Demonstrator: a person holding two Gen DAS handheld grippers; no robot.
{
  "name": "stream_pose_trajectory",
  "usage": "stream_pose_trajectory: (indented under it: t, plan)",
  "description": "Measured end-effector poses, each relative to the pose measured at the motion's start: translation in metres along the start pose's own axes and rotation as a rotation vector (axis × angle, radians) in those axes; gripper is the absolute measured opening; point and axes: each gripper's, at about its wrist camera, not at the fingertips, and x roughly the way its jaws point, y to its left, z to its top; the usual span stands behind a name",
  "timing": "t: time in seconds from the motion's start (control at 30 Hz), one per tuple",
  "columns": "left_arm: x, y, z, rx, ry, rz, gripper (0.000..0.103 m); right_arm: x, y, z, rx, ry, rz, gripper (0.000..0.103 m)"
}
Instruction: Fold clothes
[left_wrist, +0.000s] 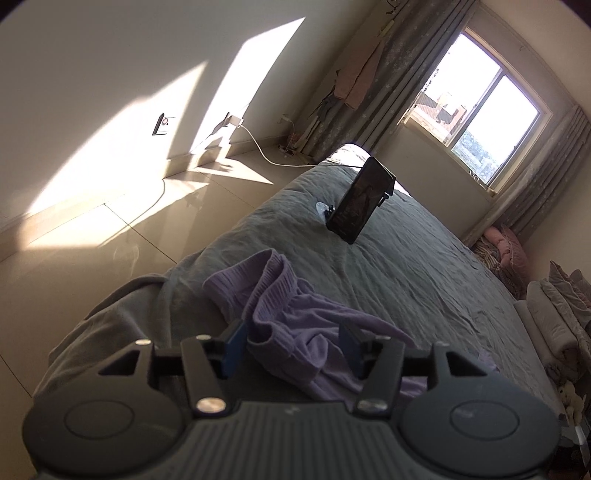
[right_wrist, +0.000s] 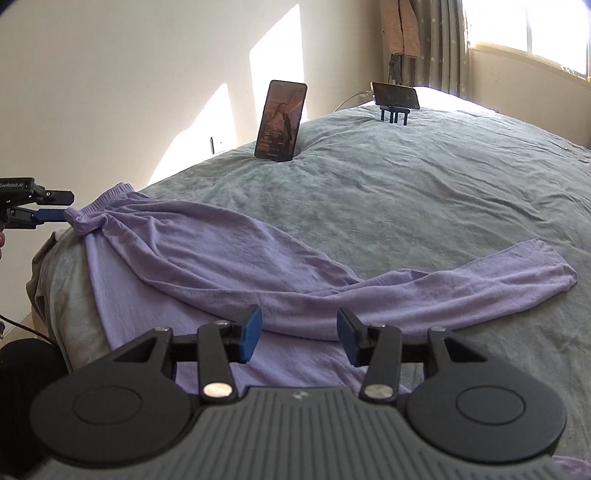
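Note:
Lilac trousers (right_wrist: 221, 266) lie spread on the grey-green bed cover (right_wrist: 424, 192), waistband at the left edge, one leg stretching right. In the left wrist view the bunched waistband (left_wrist: 280, 295) lies between the fingers of my left gripper (left_wrist: 291, 343), which stands open around the cloth. The left gripper also shows in the right wrist view (right_wrist: 55, 206) at the waistband's end. My right gripper (right_wrist: 299, 332) is open, just above the trousers' near leg, holding nothing.
A phone on a stand (right_wrist: 281, 122) stands upright mid-bed, and a second phone (right_wrist: 395, 96) on a stand sits at the far end. The bed's left edge drops to a tiled floor (left_wrist: 110, 221). Folded bedding (left_wrist: 554, 317) is piled beside the bed.

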Motion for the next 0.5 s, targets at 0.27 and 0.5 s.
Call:
stream_pose_trajectory:
  t: [0.27, 0.5]
  plan:
    - [-0.014, 0.000, -0.005, -0.070, -0.037, 0.040, 0.058, 0.006, -0.045, -0.007, 0.161, -0.012, -0.080, 0.049]
    - [-0.017, -0.006, -0.010, -0.100, -0.051, 0.125, 0.057, 0.007, -0.036, -0.011, 0.132, -0.020, -0.014, 0.049]
